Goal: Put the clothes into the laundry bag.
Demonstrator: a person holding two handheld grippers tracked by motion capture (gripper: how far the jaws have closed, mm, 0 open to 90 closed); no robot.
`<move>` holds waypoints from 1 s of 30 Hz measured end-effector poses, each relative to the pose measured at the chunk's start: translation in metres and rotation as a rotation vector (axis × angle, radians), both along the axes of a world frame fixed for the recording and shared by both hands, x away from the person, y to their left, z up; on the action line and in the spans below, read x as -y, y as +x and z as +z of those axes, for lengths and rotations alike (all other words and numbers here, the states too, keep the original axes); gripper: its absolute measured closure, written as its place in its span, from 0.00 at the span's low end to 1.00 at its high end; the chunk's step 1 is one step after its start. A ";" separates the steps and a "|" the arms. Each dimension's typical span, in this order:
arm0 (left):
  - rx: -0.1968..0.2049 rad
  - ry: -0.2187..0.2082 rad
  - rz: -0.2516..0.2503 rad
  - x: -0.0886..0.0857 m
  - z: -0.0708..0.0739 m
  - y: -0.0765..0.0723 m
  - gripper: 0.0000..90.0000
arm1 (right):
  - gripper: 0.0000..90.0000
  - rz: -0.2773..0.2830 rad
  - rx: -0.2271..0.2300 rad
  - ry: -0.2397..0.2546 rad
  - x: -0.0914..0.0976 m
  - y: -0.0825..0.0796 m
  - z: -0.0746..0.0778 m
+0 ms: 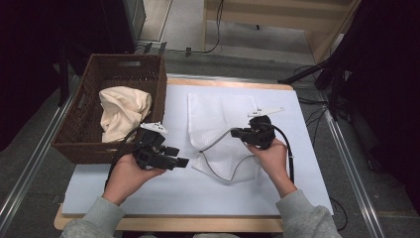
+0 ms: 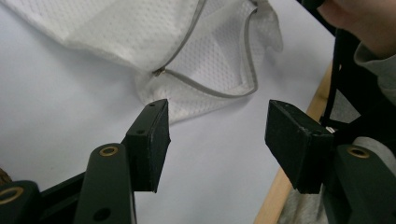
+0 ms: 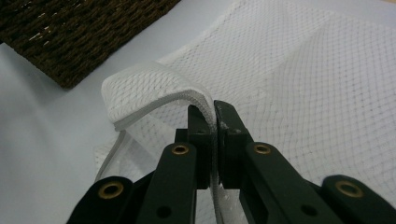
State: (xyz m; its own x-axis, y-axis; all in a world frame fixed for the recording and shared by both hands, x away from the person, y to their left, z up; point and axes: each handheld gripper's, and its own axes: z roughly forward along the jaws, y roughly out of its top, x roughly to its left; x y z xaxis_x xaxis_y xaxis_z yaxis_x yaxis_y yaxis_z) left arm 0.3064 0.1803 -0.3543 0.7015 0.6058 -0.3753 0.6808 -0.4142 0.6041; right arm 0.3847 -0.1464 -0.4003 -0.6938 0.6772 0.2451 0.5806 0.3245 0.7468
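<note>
A white mesh laundry bag [image 1: 218,129] with a grey zipper lies on the pale blue mat [image 1: 198,193]. My right gripper [image 1: 234,132] is shut on the bag's zipper edge [image 3: 187,95] and lifts it into an arch. My left gripper [image 1: 182,161] hovers open just left of the bag's near corner, nothing between its pads [image 2: 152,140]. From the left gripper view the bag [image 2: 205,60] gapes open along the zipper, with the zipper pull [image 2: 159,72] showing. A cream cloth [image 1: 123,113] lies bundled in the brown wicker basket [image 1: 94,144] at the left.
The wicker basket [image 3: 70,37] stands at the mat's left edge, close to my left hand. The table's wooden front edge [image 1: 198,224] runs beneath the person's grey sleeves. Black stands and cables flank the table at the right.
</note>
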 end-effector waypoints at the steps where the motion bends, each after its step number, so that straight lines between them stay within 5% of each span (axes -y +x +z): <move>1: -0.004 -0.008 0.001 -0.001 0.002 0.002 0.45 | 0.96 0.000 -0.002 0.001 0.000 0.000 0.000; 10: 0.018 0.034 0.047 -0.021 0.031 0.025 0.43 | 0.97 0.007 0.002 -0.005 -0.002 -0.001 0.000; 30: 0.073 0.123 0.190 -0.092 0.043 0.061 0.31 | 0.97 0.006 -0.006 -0.006 -0.002 -0.002 -0.001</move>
State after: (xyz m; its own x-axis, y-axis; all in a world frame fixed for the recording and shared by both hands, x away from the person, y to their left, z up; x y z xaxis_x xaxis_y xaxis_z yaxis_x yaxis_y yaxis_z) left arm 0.3673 0.2719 -0.3115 0.5928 0.7677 -0.2434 0.7101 -0.3558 0.6076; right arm 0.3828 -0.1446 -0.4009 -0.6962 0.6749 0.2446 0.5828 0.3325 0.7414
